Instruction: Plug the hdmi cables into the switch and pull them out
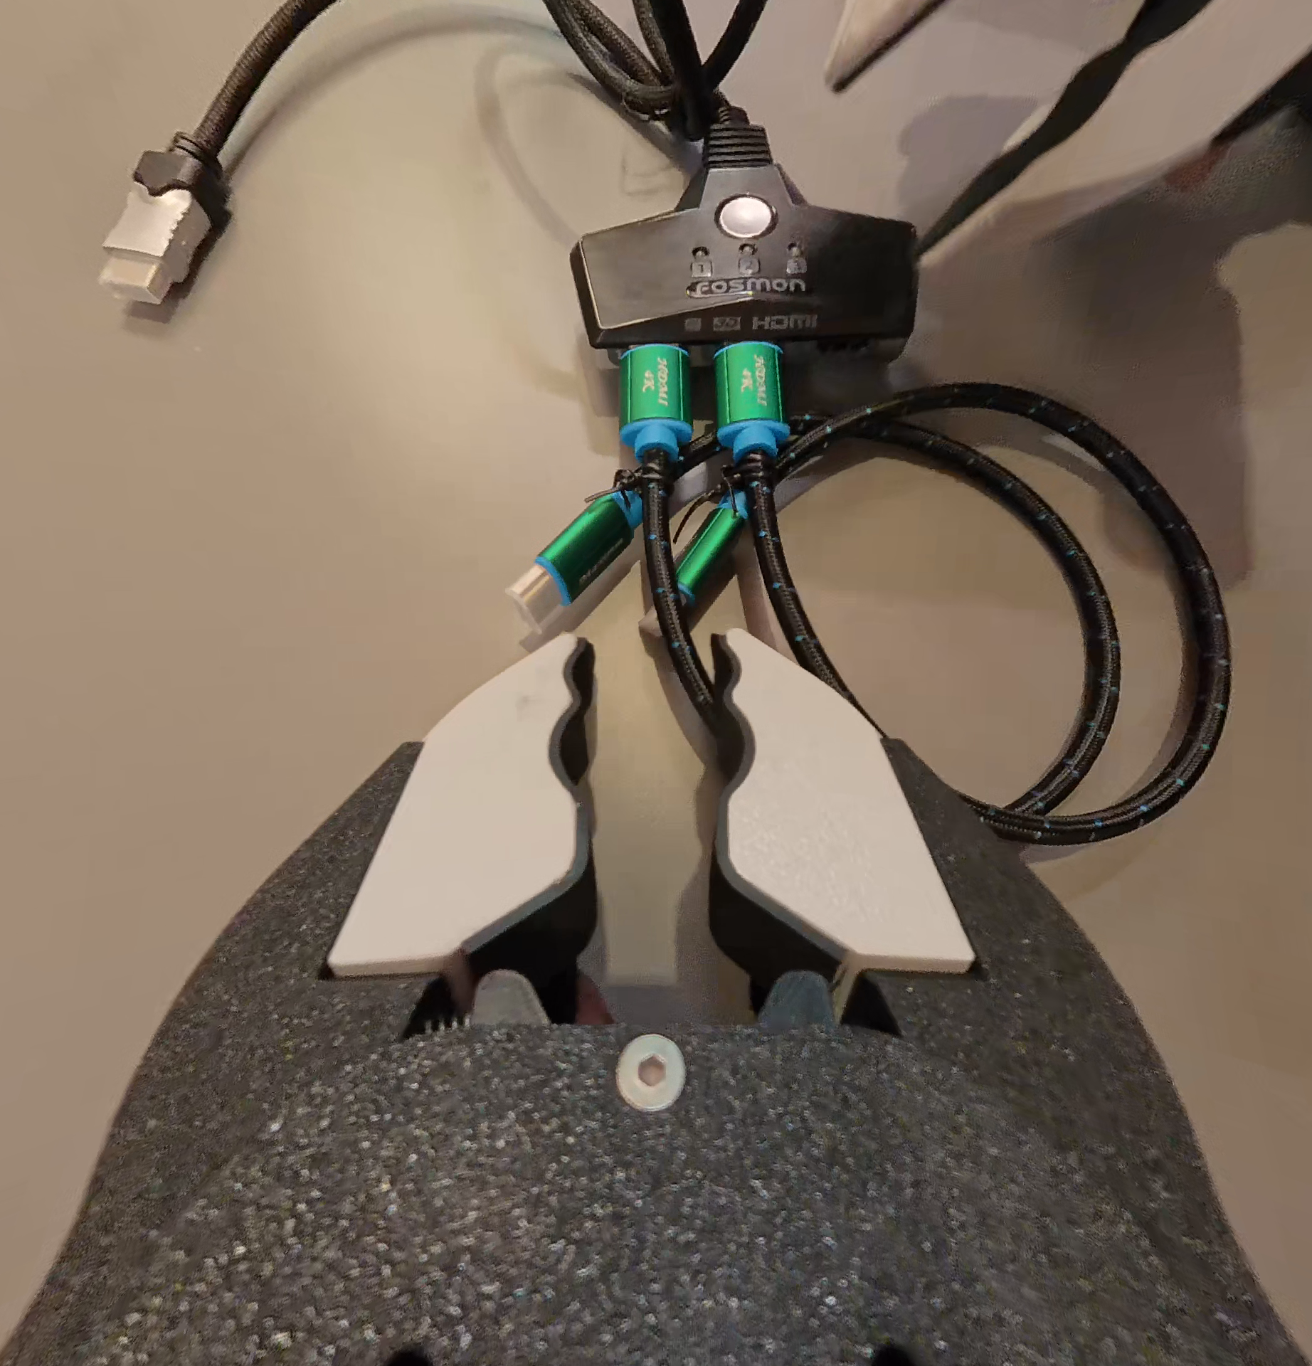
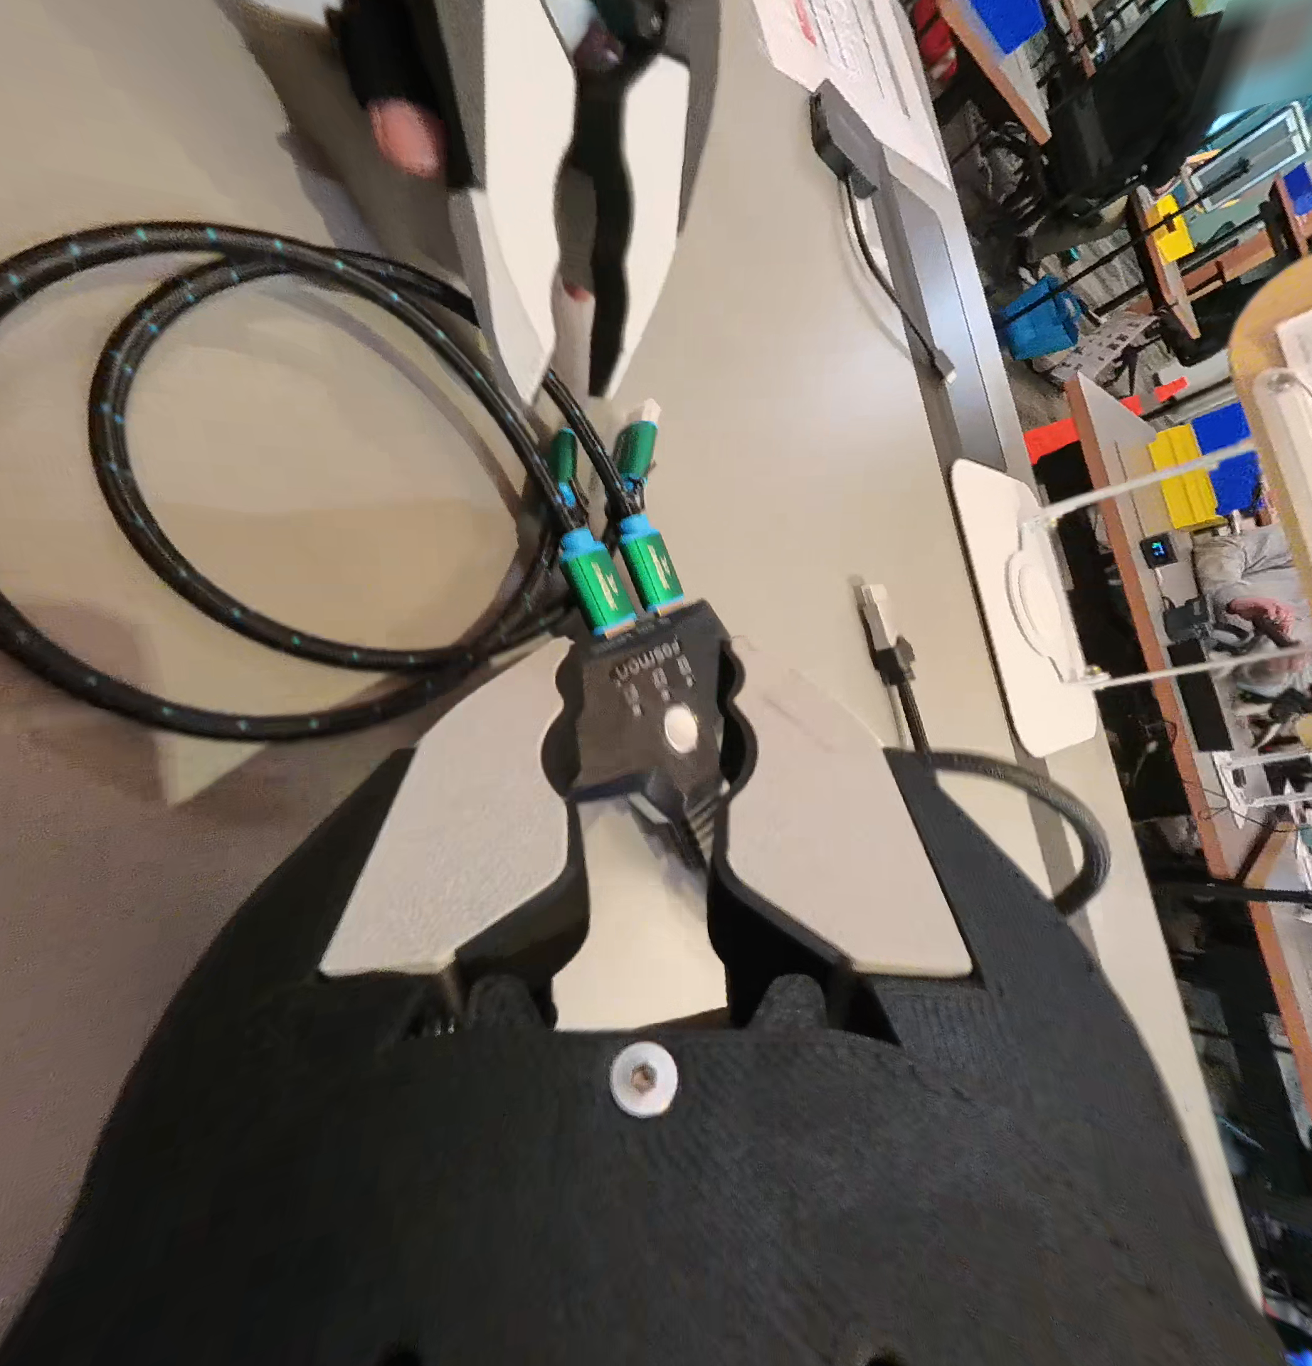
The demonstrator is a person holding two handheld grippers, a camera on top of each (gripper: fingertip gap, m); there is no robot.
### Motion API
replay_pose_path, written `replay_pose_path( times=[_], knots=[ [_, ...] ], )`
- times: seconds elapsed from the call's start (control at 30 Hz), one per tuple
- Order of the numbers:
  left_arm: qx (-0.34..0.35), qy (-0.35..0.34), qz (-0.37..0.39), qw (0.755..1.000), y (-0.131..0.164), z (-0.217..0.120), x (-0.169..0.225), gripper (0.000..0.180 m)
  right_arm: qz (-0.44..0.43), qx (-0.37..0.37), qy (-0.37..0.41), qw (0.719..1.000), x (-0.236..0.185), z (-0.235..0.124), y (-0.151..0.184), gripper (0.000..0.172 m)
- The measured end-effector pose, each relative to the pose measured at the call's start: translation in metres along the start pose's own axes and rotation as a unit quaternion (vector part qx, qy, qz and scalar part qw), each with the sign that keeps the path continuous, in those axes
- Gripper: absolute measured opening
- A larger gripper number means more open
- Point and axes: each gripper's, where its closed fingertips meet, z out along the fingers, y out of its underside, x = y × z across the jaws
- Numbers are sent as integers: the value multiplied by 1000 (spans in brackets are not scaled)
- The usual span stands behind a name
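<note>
Lying flat on: the beige table [image 1: 269, 517], a black switch box [image 1: 742, 288] with two green plugs [image 1: 701, 395] in its ports.
Left gripper [image 1: 651, 658]: jaws apart, gripping nothing; a braided black cable [image 1: 668, 591] passes between the tips.
Right gripper [image 2: 646, 687]: jaws apart around the switch box [image 2: 638, 709]; whether the pads press it, I cannot tell.
Nearby: a silver plug [image 1: 158, 236], lying loose.

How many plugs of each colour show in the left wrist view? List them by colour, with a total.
Green plugs: 4, two seated in the black switch box, two loose beside the cables
Silver-grey plug: 1
Total: 5
</note>
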Motion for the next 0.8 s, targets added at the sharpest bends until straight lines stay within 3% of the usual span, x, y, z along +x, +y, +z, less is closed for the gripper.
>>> replay_pose_path(
  times=[0.17, 0.3, 0.43, 0.53, 0.67, 0.8],
  knots=[
    [56, -59, 18, 997, -11, -26, -1, 44, 8, 15, 7, 1000, 0, -9, 22, 35],
    [100, -164, 41, 980, -14, -78, 0, 49, -4, 24, 7, 1000, -6, -12, 29, 35],
    [2, -350, 133, 927, 18, -172, -15, 49, -19, 26, 19, 999, -7, -13, 30, 36],
    [-110, -459, 116, 874, 54, -267, -35, 47, -28, 23, 18, 999, -10, -13, 30, 36],
    [-186, -442, -11, 877, 112, -340, -47, 48, -40, 21, 19, 999, -12, -13, 29, 36],
    [-239, -374, -125, 888, 175, -361, -68, 47, -45, 20, 29, 998, -10, -15, 29, 36]
  ],
)
